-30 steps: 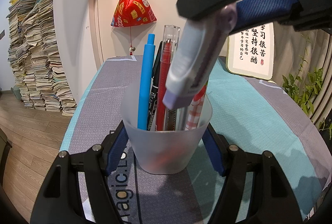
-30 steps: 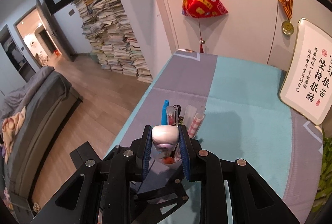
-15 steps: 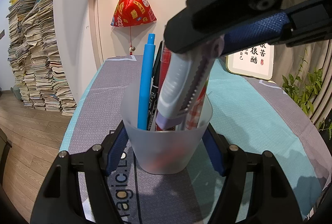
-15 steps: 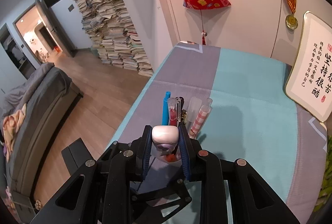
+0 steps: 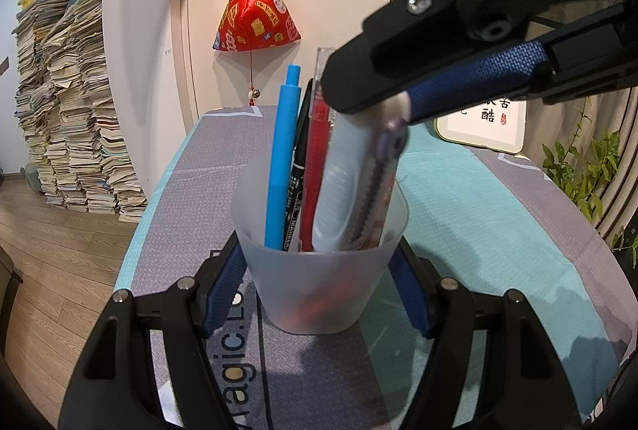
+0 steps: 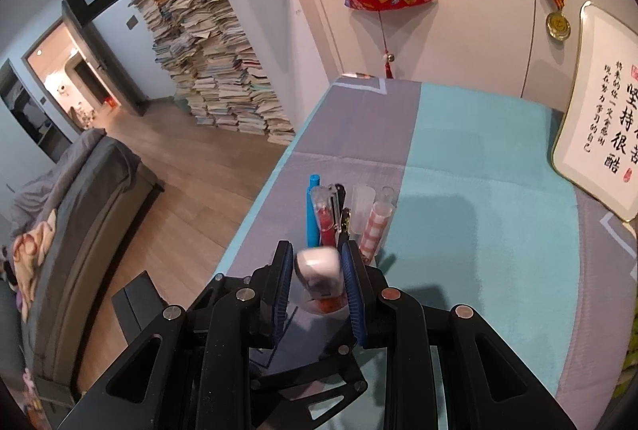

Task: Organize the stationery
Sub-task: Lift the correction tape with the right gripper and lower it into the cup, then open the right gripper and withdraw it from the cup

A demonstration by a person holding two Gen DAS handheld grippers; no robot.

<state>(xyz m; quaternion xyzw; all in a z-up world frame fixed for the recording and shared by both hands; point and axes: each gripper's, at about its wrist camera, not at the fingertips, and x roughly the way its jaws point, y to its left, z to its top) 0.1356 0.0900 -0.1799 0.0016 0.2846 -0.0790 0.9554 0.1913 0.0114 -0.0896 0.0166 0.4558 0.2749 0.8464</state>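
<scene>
The frosted cup is taken as the landmark. It is held at its sides by the left gripper, whose blue pads are pressed against the left and right walls. Inside the cup, from left to right, a blue pen, a black marker, a red pen and a white correction tape are seen; a checked pink pen is seen at the right side in the right wrist view.

The correction tape is white with a lilac edge and a dark toothed strip down its side, and it appears blurred. Its lower end is already inside the cup, leaning toward the right rim. Its top is flanked by the pads of the right gripper, above the cup; whether the pads are still gripping it cannot be told, since a thin gap seems to show on the left side.

If the tape is released while tilted, it could jam against the pens or tip over the rim. Should the cup be squeezed too hard, its soft wall might buckle and shift the contents.
</scene>
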